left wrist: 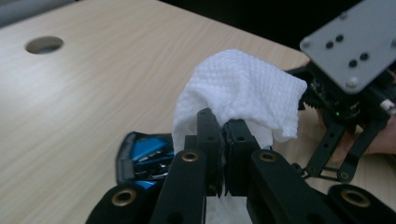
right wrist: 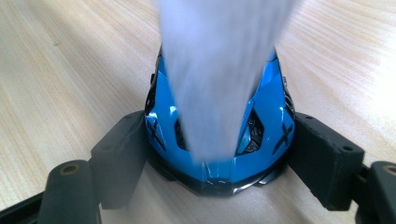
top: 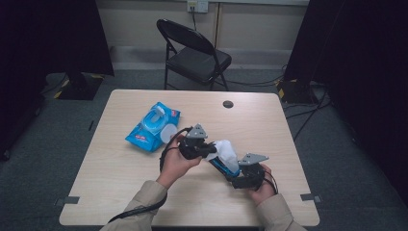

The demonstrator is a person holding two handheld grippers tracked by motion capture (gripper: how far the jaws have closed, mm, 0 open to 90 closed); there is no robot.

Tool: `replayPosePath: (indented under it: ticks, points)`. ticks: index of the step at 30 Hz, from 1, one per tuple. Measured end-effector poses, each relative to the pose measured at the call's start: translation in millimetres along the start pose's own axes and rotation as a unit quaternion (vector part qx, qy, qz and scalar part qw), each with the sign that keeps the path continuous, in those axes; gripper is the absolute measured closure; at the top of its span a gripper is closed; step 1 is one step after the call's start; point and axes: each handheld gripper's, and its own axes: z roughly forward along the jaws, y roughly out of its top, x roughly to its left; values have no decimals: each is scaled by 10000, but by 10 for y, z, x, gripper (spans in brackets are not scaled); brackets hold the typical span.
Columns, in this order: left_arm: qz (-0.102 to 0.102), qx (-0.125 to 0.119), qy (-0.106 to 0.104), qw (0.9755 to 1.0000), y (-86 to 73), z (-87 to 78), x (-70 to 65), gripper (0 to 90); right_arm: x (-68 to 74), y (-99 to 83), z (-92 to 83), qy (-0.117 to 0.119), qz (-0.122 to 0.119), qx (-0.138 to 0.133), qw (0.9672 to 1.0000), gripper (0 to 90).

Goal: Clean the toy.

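Observation:
A white wipe (top: 226, 151) hangs from my left gripper (top: 211, 150), whose jaws are shut on its edge. In the left gripper view the wipe (left wrist: 243, 88) bunches above the closed left gripper (left wrist: 223, 123), and the blue toy car (left wrist: 149, 156) lies just below and to the left. My right gripper (right wrist: 219, 154) is shut on the blue toy car (right wrist: 219, 135), one pad on each side of its body. The wipe (right wrist: 219, 70) drapes, blurred, over the car's top. In the high view the car (top: 219, 167) sits low over the table between both hands.
A blue pack of wet wipes (top: 153, 126) with its lid open lies on the wooden table (top: 120, 192), left of the hands. A cable hole (top: 228, 104) is near the far edge. A black folding chair (top: 195, 53) stands behind the table.

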Motion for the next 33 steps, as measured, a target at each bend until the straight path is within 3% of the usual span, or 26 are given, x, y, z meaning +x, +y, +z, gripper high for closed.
replayPosePath:
  ticks: [9,15,20,22,24,30,33]
  points:
    - [138,399,-227,9989,-116,412,-148,868,-1,0,0,2,-1,-2,10000,236]
    - [252,539,-422,9973,-139,600,-257,856,-1,0,0,2,0,1,10000,236]
    - [259,627,-509,9964,-193,697,-307,841,-1,0,0,3,0,0,10000,236]
    - [350,699,-494,9957,-237,740,-321,842,0,0,0,2,0,1,10000,236]
    - [295,663,-506,9961,-260,754,-311,845,-1,0,0,3,-4,2,10000,236]
    - [369,664,-390,9963,-232,730,-279,855,-1,0,0,2,-4,2,10000,236]
    - [311,610,-321,9971,-226,706,-232,858,-1,0,0,1,-3,0,10000,237]
